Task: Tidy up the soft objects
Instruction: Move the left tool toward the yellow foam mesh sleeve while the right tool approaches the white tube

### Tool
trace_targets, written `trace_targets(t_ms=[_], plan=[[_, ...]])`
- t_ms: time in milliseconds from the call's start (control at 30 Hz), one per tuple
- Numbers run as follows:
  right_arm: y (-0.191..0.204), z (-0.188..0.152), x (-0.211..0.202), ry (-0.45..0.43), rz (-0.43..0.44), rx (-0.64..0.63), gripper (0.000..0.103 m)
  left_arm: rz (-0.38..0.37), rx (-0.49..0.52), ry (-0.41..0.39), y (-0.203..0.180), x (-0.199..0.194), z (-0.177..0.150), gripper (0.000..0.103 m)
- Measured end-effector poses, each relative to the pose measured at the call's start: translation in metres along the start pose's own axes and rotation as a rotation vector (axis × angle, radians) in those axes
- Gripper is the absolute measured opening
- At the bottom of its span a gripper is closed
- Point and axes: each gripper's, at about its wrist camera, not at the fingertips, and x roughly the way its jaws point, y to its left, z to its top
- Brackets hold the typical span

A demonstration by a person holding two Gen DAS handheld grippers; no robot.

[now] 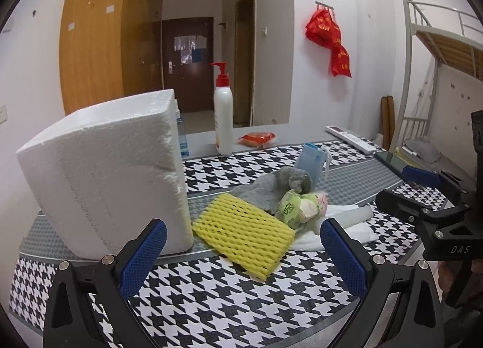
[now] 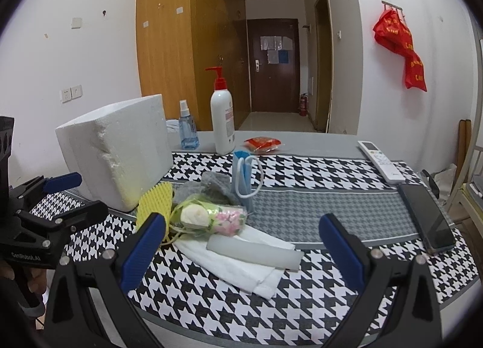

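White towel (image 2: 241, 260) between spread jaws

Foam box (image 1: 102, 178): showing rough, matt white polystyrene. Yellow net sleeve (image 1: 244, 236): looking soft, meshed foam. Tablecloth (image 1: 229, 302): appearing woven, matt. Phone (image 2: 428, 221): shining glossy.

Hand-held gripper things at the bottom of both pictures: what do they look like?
Each is a black plastic frame with silver bolts and two fingers faced with blue textured pads. The left hand-held gripper reads "GenRobot.AI" on its side; the right hand-held gripper reads "DAS".
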Motion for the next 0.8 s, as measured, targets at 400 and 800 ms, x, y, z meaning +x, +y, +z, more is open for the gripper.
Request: trace_targets(t_ms=[400,800], plan=[[-0.013,-0.005,0.019,0.057,-0.023,0.015,0.103,-0.018,0.016,0.100,-0.003,0.027,-0.003,0.102],[-0.020,-0.007,0.038,0.110,-0.024,0.002,0.103,-0.039,0.022,0.154,-0.007,0.047,-0.006,0.102]])
